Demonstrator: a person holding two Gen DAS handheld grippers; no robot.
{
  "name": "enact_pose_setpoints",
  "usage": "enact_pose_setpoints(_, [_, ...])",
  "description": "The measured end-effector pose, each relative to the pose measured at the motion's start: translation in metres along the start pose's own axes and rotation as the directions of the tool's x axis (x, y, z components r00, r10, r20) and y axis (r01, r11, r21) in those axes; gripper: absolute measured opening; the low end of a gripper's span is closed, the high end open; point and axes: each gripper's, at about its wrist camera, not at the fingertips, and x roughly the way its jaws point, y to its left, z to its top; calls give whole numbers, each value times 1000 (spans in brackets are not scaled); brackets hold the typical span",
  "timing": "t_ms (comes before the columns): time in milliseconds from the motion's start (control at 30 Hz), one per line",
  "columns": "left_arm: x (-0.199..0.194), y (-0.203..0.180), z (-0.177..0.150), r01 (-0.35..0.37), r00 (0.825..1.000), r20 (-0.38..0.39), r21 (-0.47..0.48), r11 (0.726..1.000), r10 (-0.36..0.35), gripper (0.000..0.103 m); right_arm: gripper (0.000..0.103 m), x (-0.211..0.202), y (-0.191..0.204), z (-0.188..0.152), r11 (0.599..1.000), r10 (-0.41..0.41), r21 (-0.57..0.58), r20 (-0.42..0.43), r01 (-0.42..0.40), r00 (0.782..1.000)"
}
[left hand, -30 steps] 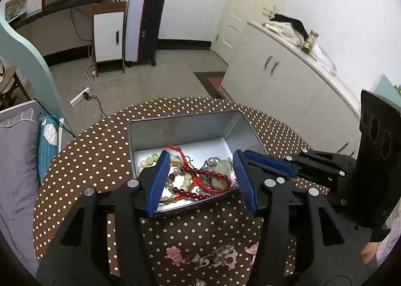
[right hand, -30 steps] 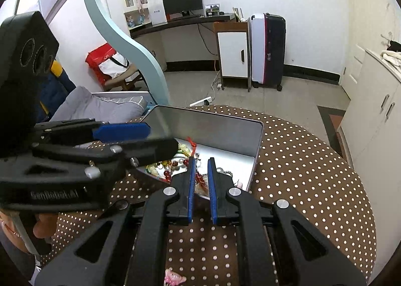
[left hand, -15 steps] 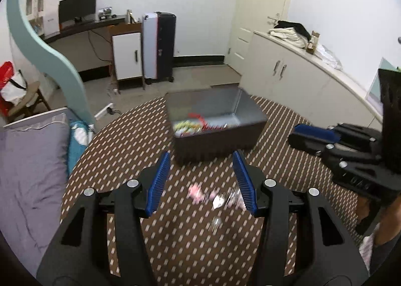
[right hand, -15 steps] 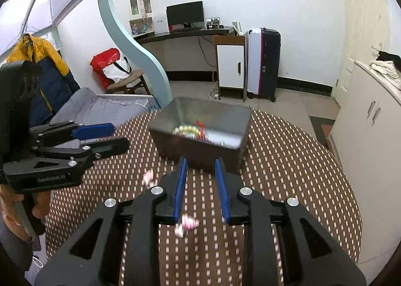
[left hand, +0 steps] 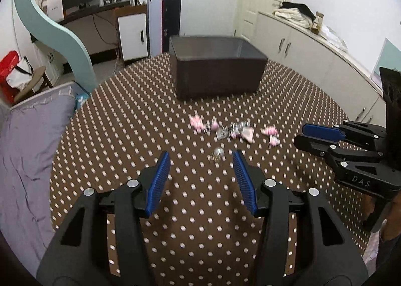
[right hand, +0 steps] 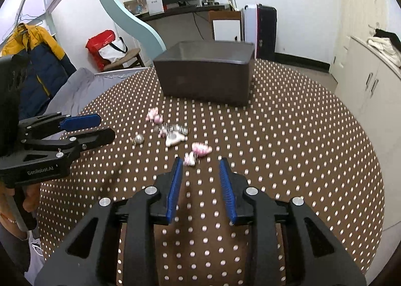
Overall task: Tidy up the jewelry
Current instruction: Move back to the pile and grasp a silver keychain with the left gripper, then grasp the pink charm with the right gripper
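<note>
Left gripper (left hand: 201, 156): wide, empty, low centre, facing scattered jewelry (left hand: 231, 130).
Right gripper (right hand: 199, 163): parted, empty, near pink charms (right hand: 200, 149).
Box (right hand: 204, 75): upper centre, likely the destination.

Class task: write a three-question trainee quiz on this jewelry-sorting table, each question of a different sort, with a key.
1. True or false: the left claw grips a trinket.
2. The pink and silver trinkets lie: A) inside the dark box; B) on the dotted tablecloth; C) on the floor.
3. Fill in: the right claw is ____ (open/shut).

Key: 1 false; 2 B; 3 open.
</note>
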Motion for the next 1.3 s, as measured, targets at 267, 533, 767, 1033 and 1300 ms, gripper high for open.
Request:
enact_pose_setpoints(267, [19, -8, -4, 0, 999, -41, 5, 1000, 0, 52, 31, 5, 3, -5, 1000, 12, 5, -19, -12, 1000])
enact_pose_setpoints(533, [40, -18, 6, -1, 998, -65, 49, 999, 4, 33, 37, 14, 2, 0, 1000, 13, 11, -44, -13, 999])
enact_pose_setpoints(767, [43, -28, 9, -3, 998, -60, 106, 994, 10, 11, 40, 22, 3, 6, 1000, 15, -5, -60, -15, 998])
enact_pose_setpoints(1033, [29, -25, 6, 12, 999, -37, 82, 997, -9, 11, 41, 35, 8, 12, 1000, -10, -26, -83, 8, 996])
enact_pose_setpoints(1300, [14, -24, 11, 28, 1000, -7, 82, 996, -27, 11, 35, 51, 15, 23, 995, -70, -80, -93, 63, 993])
